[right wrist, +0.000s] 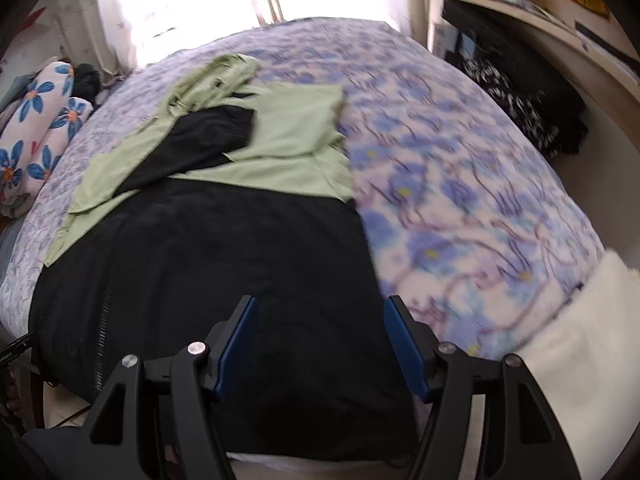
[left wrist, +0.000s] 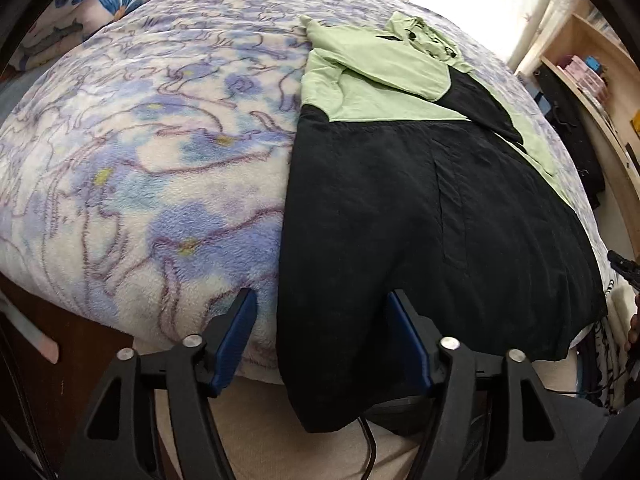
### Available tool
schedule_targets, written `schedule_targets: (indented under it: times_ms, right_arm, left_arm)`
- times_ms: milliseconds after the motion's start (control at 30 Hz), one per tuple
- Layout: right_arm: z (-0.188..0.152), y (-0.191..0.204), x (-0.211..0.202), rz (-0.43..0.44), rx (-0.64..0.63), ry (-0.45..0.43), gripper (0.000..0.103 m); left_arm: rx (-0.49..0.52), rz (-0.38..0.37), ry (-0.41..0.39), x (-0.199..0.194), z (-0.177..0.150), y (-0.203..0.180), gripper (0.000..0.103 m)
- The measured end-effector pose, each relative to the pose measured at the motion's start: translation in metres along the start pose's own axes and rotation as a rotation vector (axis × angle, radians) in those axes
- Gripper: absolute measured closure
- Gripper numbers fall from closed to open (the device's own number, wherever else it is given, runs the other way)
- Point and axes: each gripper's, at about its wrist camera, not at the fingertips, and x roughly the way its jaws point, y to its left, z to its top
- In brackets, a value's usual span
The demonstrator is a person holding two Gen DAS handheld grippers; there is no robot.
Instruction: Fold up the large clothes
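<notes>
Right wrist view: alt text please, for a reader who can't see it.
A black and light-green jacket lies flat on a bed with a blue floral blanket, sleeves folded across its chest. The open right gripper hangs over the jacket's near hem, nothing between its blue pads. Floral pillows sit far left, shelves at right.

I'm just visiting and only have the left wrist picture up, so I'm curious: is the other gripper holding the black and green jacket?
Observer: No. The right gripper is open over the jacket, at its black end, gripping nothing.
Operator: Anything on the jacket I'd miss?
Observer: A zipper runs along the black part's far edge.
Operator: And the blanket on that side?
Observer: Its near corner is turned up, showing a plain white underside.
</notes>
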Motion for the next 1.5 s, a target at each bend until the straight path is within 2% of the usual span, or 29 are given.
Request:
schedule_targets:
  times_ms: [167, 367, 500, 600, 667, 700, 733, 767, 800, 867, 933, 967, 1033, 1133, 1167, 1267, 1367, 1500]
  right_arm:
    - [-0.004, -0.026, 0.009, -0.008, 0.062, 0.055, 0.038]
    - [-0.008, -0.024, 0.020, -0.028, 0.026, 0.092, 0.038]
    - [-0.008, -0.013, 0.032, -0.090, -0.030, 0.124, 0.038]
    - [-0.009, -0.005, 0.043, -0.141, -0.072, 0.155, 0.038]
    - [-0.009, 0.003, 0.053, -0.170, -0.121, 0.195, 0.039]
    - [-0.009, 0.006, 0.056, -0.173, -0.136, 0.203, 0.045]
    - [-0.008, 0.007, 0.057, -0.163, -0.141, 0.213, 0.052]
    - [-0.007, 0.008, 0.058, -0.138, -0.133, 0.223, 0.066]
    - [-0.006, 0.008, 0.058, -0.105, -0.122, 0.234, 0.082]
    - [-0.004, 0.013, 0.058, -0.081, -0.126, 0.243, 0.095]
    - [-0.004, 0.022, 0.057, -0.094, -0.152, 0.239, 0.097]
    - [-0.004, 0.024, 0.056, -0.093, -0.160, 0.235, 0.098]
    - [-0.002, 0.028, 0.051, -0.053, -0.145, 0.223, 0.098]
    - [0.007, 0.029, 0.040, 0.018, -0.099, 0.192, 0.098]
    - [0.013, 0.029, 0.036, 0.053, -0.077, 0.179, 0.098]
    - [0.035, 0.025, 0.024, 0.188, 0.024, 0.141, 0.098]
    - [0.062, 0.021, 0.013, 0.319, 0.130, 0.053, 0.098]
    - [0.107, 0.018, 0.013, 0.471, 0.266, -0.055, 0.098]
  left_arm:
    - [0.036, -0.007, 0.010, 0.014, 0.002, -0.008, 0.017]
    - [-0.011, -0.042, 0.028, 0.024, 0.010, -0.004, 0.015]
    - [-0.001, -0.034, 0.044, 0.026, 0.012, -0.006, 0.017]
    - [0.001, -0.009, 0.049, 0.027, 0.014, -0.009, 0.028]
    - [-0.006, 0.009, 0.054, 0.025, 0.017, -0.010, 0.045]
    - [-0.009, 0.008, 0.055, 0.023, 0.018, -0.010, 0.051]
    - [-0.018, -0.003, 0.059, 0.021, 0.019, -0.009, 0.066]
    - [-0.027, -0.024, 0.065, 0.019, 0.020, -0.008, 0.083]
    - [-0.041, -0.047, 0.070, 0.017, 0.021, -0.006, 0.088]
    - [-0.086, -0.088, 0.083, 0.015, 0.024, -0.003, 0.095]
    - [-0.120, -0.115, 0.087, 0.013, 0.027, -0.002, 0.098]
    - [-0.149, -0.155, 0.084, 0.011, 0.029, -0.001, 0.100]
    - [-0.196, -0.231, 0.069, 0.005, 0.035, -0.002, 0.100]
    - [-0.210, -0.308, 0.017, -0.010, 0.052, -0.012, 0.100]
    - [-0.218, -0.363, -0.007, -0.017, 0.062, -0.018, 0.100]
    - [-0.223, -0.447, -0.080, -0.033, 0.090, -0.034, 0.100]
    - [-0.224, -0.491, -0.152, -0.044, 0.127, -0.053, 0.100]
    - [-0.226, -0.483, -0.195, -0.039, 0.177, -0.065, 0.100]
